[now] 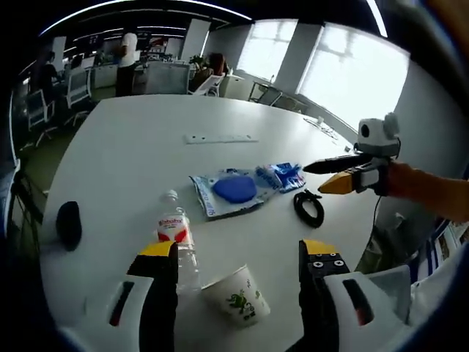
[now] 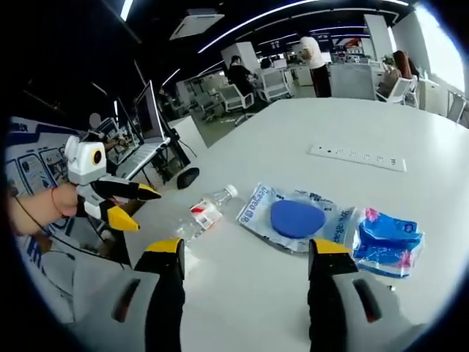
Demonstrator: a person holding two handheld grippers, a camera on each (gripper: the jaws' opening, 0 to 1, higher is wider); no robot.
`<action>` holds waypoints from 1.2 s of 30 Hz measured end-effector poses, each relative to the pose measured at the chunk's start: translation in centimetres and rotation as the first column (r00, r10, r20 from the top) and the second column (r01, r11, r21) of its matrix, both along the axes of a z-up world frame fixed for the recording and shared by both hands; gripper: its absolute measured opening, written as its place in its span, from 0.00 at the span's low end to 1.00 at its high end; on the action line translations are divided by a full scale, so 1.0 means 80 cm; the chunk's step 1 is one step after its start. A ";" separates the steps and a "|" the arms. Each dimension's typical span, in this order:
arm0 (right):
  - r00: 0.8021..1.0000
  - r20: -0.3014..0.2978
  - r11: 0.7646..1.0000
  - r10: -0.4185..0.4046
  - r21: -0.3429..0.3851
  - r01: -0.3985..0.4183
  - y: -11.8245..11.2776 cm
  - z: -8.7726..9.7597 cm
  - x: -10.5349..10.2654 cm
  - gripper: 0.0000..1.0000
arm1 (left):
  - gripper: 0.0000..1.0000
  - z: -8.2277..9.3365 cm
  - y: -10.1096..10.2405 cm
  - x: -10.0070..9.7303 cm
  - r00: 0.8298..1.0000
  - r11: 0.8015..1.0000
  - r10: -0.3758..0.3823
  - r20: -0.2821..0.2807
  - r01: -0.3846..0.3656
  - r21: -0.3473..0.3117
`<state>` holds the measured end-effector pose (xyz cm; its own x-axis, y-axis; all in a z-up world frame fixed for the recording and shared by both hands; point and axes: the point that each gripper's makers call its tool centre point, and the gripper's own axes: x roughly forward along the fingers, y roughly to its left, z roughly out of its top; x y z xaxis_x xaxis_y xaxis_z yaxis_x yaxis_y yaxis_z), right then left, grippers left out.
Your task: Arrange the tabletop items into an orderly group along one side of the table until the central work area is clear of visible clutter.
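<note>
Left gripper view has the left gripper (image 1: 238, 257) with jaws spread, released, over a paper cup (image 1: 236, 296) and water bottle (image 1: 177, 236) on the white counter (image 1: 146, 147). Right gripper (image 2: 249, 258) hovers with jaws parted and nothing between them, near the blue-disc packet (image 2: 293, 217) and blue pouch (image 2: 386, 242).

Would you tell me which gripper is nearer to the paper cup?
The left. The left gripper is open with the paper cup lying right between its jaws. The right gripper hangs farther off, over the table beyond the black cable.
</note>
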<state>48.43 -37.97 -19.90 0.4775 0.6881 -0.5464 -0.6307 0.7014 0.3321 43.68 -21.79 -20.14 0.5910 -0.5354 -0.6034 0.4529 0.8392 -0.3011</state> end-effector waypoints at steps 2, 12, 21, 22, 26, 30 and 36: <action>1.000 -0.002 1.000 0.009 0.005 -0.009 0.008 0.001 0.000 0.67 | 0.68 0.001 0.007 -0.003 1.000 1.000 0.008 0.000 -0.008 0.001; 0.999 -0.005 0.998 0.051 0.032 -0.051 0.047 0.006 0.005 0.67 | 0.67 0.001 0.035 -0.016 0.999 0.999 0.051 -0.001 -0.051 -0.012; 0.995 -0.030 0.995 0.091 0.052 -0.090 0.084 -0.004 0.008 0.66 | 0.67 -0.003 0.057 -0.023 0.996 0.996 0.087 -0.004 -0.087 -0.030; 0.995 -0.031 0.994 0.097 0.053 -0.095 0.088 -0.004 0.009 0.67 | 0.67 -0.003 0.060 -0.023 0.996 0.995 0.093 -0.004 -0.093 -0.032; 0.993 -0.043 0.992 0.114 0.058 -0.112 0.103 -0.011 0.014 0.66 | 0.67 -0.007 0.069 -0.024 0.994 0.993 0.108 -0.010 -0.109 -0.039; 0.991 -0.064 0.991 0.118 0.076 -0.113 0.115 -0.018 0.019 0.66 | 0.66 -0.011 0.076 -0.026 0.993 0.992 0.115 -0.014 -0.116 -0.042; 0.987 -0.093 0.989 0.128 0.092 -0.120 0.134 -0.032 0.027 0.66 | 0.66 -0.020 0.083 -0.029 0.991 0.990 0.128 -0.027 -0.129 -0.052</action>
